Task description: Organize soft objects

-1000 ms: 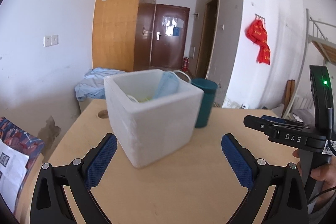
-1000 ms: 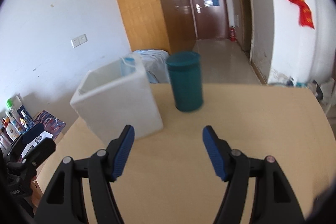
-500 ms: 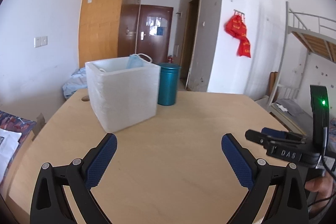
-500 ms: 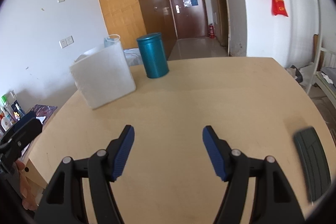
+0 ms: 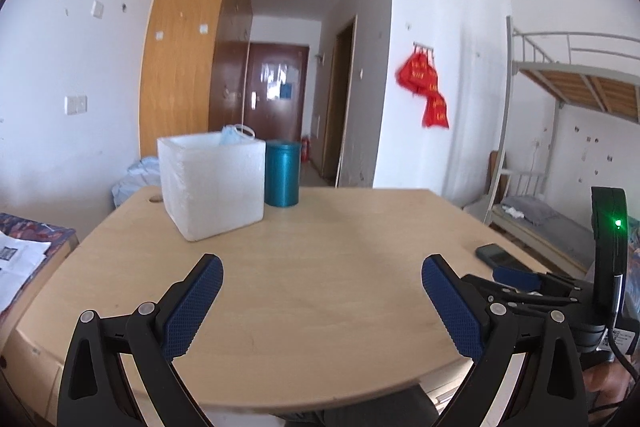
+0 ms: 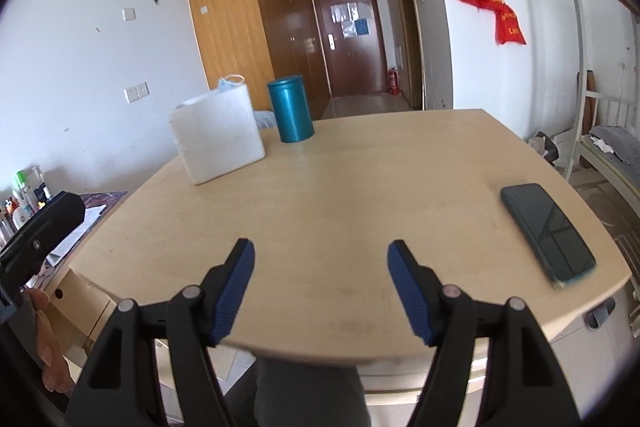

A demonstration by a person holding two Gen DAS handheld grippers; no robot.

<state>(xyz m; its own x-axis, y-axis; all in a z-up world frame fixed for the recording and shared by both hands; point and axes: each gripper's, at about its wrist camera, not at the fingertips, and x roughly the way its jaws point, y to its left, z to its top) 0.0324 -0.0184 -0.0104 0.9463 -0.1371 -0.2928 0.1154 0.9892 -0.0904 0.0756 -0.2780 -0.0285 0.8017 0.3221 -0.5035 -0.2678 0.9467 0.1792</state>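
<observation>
Jaws on my left gripper [image 5: 322, 281] and right gripper [image 6: 320, 267] both stand released, gripping nothing, over the near edge of the bench [image 6: 360, 195]. Toward its far left corner the white foam box [image 5: 212, 183] stands beside a teal canister [image 5: 282, 173]. A blue face mask [image 5: 232, 135] pokes above the box rim; I judge it limp and light, best pinched by its exposed fold.

Blue mask [image 5: 231, 135] inside white box [image 5: 212, 183]

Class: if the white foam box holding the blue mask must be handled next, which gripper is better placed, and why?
Probably the left gripper: the white foam box stands left of centre in both views, on its side. The right gripper, equally open and empty, sits nearer the phone.
</observation>
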